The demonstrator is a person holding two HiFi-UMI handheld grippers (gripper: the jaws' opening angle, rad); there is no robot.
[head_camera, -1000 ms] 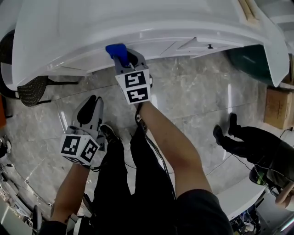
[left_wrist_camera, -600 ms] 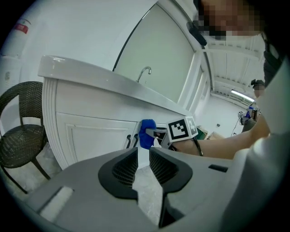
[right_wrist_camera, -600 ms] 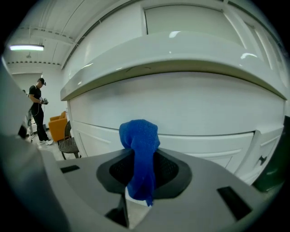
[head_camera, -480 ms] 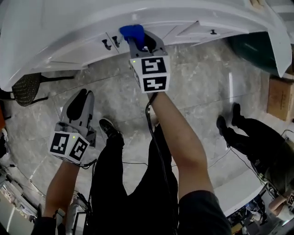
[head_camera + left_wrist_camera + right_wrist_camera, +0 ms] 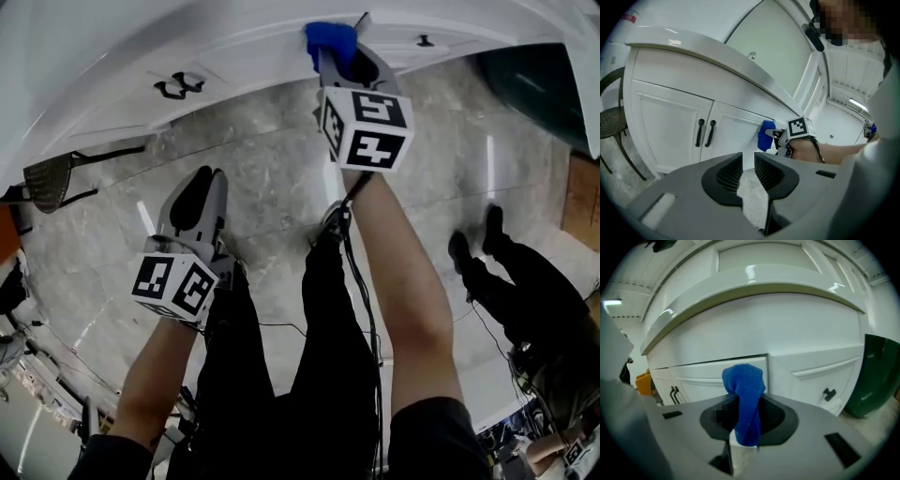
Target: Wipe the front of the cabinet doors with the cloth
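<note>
A blue cloth (image 5: 330, 37) is bunched between the jaws of my right gripper (image 5: 343, 58), which holds it up against the white cabinet front (image 5: 262, 52). In the right gripper view the cloth (image 5: 743, 381) sticks up from the right gripper (image 5: 746, 404) in front of a door panel (image 5: 701, 373), just left of a door seam. My left gripper (image 5: 197, 199) hangs lower left, away from the cabinet. Its jaws stand close together with nothing between them. From the left gripper (image 5: 748, 159) view I see the cloth (image 5: 765, 136) on the door, right of two black handles (image 5: 705, 133).
A dark green bin (image 5: 539, 89) stands right of the cabinet. A black mesh chair (image 5: 56, 178) is at the left. Another person's legs (image 5: 511, 277) are at the right on the marble floor. A black knob (image 5: 828, 393) sits on the right-hand door.
My right gripper has carried the cloth to the right along the cabinet front, past the pair of black handles. The left gripper has stayed low beside my leg.
</note>
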